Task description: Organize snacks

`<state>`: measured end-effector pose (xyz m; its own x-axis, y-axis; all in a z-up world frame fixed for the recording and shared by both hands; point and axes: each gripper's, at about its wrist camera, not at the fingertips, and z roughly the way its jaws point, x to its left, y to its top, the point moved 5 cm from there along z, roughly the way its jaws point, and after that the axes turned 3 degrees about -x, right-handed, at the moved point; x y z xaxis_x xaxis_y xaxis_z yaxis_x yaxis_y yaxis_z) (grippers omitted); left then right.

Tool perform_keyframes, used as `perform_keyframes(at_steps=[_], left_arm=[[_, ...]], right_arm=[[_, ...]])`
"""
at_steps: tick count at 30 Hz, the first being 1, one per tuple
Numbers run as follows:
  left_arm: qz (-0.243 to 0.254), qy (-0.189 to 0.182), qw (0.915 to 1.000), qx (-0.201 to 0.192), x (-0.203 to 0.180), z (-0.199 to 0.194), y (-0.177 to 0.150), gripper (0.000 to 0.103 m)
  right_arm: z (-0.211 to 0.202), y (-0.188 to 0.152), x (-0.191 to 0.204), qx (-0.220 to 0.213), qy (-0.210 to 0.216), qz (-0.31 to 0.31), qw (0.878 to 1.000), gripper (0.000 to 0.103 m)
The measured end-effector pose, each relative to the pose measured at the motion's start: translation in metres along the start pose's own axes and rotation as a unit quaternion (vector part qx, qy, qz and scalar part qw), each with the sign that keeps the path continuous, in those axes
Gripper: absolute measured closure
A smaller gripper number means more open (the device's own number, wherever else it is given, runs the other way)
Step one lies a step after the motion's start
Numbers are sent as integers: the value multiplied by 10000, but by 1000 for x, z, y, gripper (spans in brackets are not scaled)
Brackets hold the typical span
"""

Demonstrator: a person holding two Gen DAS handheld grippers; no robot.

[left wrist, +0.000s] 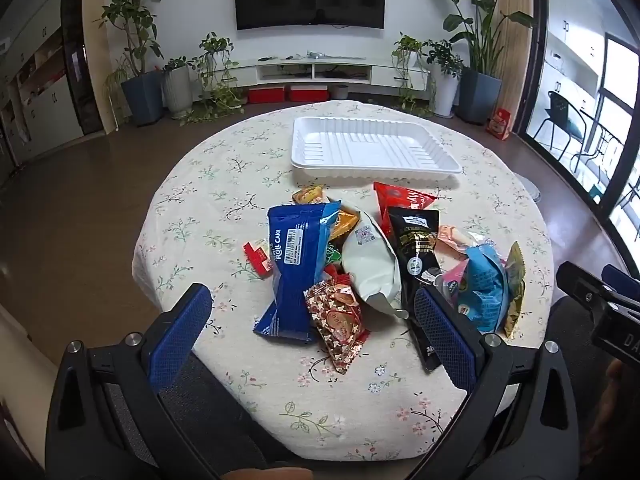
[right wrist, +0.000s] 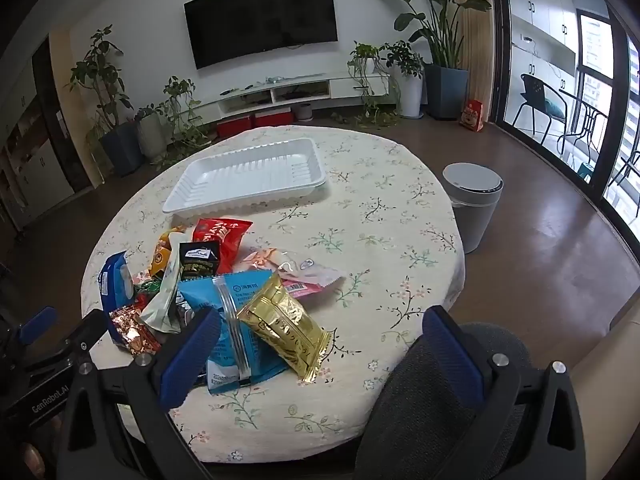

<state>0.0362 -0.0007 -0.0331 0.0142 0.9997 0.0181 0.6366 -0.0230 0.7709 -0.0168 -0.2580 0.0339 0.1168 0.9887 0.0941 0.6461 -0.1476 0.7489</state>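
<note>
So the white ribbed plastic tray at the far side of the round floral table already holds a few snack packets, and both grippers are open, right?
Not quite: the white ribbed plastic tray holds nothing; all the snack packets lie in a heap on the floral tablecloth in front of it, as the left wrist view shows. Both grippers are open.

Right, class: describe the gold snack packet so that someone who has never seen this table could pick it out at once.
Start at the round table with the floral cloth, then find the heap of snacks in front of the white tray. At the heap's near right edge, the gold packet lies partly on a light blue bag. It is the only shiny, all-gold wrapper there.
</note>
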Motion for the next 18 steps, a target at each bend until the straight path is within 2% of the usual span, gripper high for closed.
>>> perform_keyframes(at_steps=[2, 3, 5, 18], left_arm=[[23, -7, 10000, -42, -2, -1, 1, 0], [-119, -85, 9999, -83, 6, -2, -1, 0], [-107, -37, 9999, 19, 6, 0, 1, 0], [13, 87, 10000, -5, 4, 4, -3, 0]], right_arm=[[0, 1, 0, -12, -10, -18, 10000, 0], [-1, 1, 2, -29, -91, -108, 9999, 0], [-1, 1, 1, -30, -64, -91, 9999, 0], [4, -3, 4, 60, -189, -213, 9996, 0]])
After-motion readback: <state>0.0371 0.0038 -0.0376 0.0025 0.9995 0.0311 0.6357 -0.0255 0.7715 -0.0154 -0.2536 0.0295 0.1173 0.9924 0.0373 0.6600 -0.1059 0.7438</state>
